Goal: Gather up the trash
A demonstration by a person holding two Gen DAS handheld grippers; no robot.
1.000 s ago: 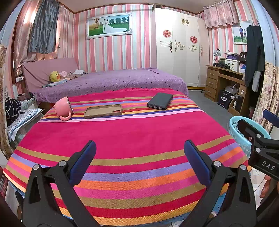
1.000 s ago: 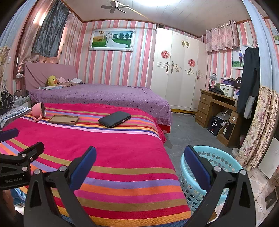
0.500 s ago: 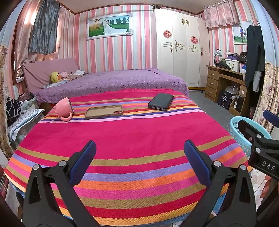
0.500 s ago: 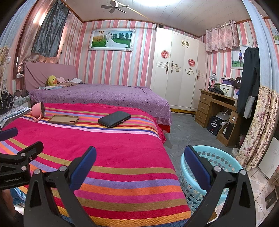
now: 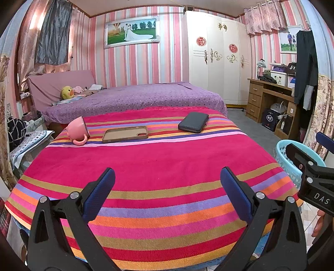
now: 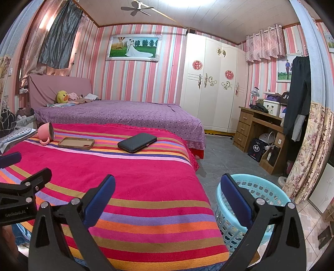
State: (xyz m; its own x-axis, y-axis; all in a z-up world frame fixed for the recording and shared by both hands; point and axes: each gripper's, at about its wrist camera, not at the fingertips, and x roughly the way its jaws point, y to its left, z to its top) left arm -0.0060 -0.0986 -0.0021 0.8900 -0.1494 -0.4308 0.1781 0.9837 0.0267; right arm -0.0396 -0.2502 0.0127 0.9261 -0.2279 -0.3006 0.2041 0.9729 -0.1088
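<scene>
Lying tipped, pink cup (image 5: pixel 76 131) well beyond left gripper (image 5: pixel 167 191), spread wide.

Bright, even light from a glaring ceiling patch; sharp focus, strong fisheye bending, dark vignetted corners.

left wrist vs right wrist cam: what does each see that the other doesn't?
Left wrist only: the right hand-held gripper at the frame's right edge.
Right wrist only: the ceiling fan, the blue laundry basket's full rim, and the left hand-held gripper at the left edge.
Both: pink mug on its side, brown phone case, black wallet on the striped blanket; both grippers open and empty.
</scene>
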